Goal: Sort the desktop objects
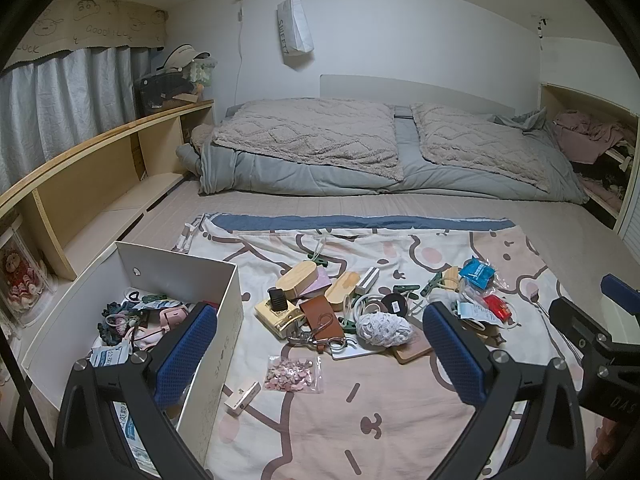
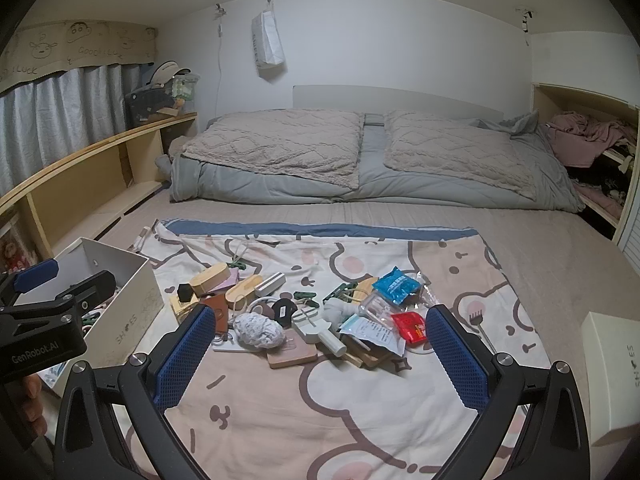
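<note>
A: Progress looks partial to me. The white box [image 1: 168, 280] at the left edge of the cartoon-print sheet [image 1: 380, 420] already holds a few things: a dark scrunchie-like bundle, something pink, some packets.

B: And the rest?

A: Most of it is loose. The pile [image 1: 360, 308] sits in the middle of the sheet, toward its far edge: wooden cases, a brown leather pouch [image 1: 320, 316], a white crocheted ball [image 2: 258, 330], green clips, a blue packet [image 2: 396, 284] and a red packet [image 2: 408, 326] on the pile's right side. A small bag of pink bits [image 1: 294, 372] and a little white carton [image 1: 242, 396] lie apart from the pile, nearer the box.

B: What are the tongs doing?

A: The left gripper [image 1: 320, 360] hangs with its fingers spread wide and nothing between them, its left finger over the box's near corner. The right gripper [image 2: 320, 360] is likewise wide apart and empty, facing the pile from the near side.

B: Is there a second container?

A: A cream box [image 2: 612, 376] shows at the right, off the sheet. I cannot see inside it.

B: So, your estimate?

A: Early days, I'd judge; far more lies on the sheet than in the box.
</note>
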Demonstrator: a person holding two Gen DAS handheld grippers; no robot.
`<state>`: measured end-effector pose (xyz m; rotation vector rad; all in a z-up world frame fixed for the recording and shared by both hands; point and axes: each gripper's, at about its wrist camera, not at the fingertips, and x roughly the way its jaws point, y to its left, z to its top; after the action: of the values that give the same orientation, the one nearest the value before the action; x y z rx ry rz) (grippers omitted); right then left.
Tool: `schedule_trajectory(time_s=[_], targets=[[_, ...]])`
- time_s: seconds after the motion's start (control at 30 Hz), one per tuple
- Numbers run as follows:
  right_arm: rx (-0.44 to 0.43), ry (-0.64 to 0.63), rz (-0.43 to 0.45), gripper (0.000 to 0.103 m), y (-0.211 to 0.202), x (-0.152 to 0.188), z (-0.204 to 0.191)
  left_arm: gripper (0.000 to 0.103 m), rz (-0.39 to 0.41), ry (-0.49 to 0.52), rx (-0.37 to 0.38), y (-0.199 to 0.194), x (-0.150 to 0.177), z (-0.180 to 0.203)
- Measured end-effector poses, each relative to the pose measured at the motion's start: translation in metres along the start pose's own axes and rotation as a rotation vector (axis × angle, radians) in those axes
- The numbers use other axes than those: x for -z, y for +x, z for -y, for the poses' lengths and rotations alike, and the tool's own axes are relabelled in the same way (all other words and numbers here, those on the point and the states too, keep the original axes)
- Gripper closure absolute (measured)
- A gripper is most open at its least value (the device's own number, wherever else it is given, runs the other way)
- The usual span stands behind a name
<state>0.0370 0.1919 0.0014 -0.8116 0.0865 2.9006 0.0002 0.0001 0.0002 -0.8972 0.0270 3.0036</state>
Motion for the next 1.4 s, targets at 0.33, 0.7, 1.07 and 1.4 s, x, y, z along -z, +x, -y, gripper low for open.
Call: schedule_trajectory(time_s=[0.33, 0.7, 1.07, 1.4], targets=[[0.003, 0.002, 0.000, 0.000, 0.000, 0.000, 0.003, 0.000, 0.001, 0.000, 0.003, 0.000, 0.000, 0.000], [0.007, 0.019, 0.018, 0.000, -0.006, -0.004, -0.002, 0.000, 0.042, -0.007, -0.004, -0.014, -0.012, 0.001], [0.031, 0.047, 0.047, 0.000, -0.016, -0.015, 0.013, 0.000, 0.071, 0.007, 0.025, -0.018, -0.027, -0.001], [0.074, 0.028, 0.056, 0.000, -0.012, -0.027, 0.026, 0.000, 0.080, -0.009, 0.055, -0.002, -0.050, 0.000]])
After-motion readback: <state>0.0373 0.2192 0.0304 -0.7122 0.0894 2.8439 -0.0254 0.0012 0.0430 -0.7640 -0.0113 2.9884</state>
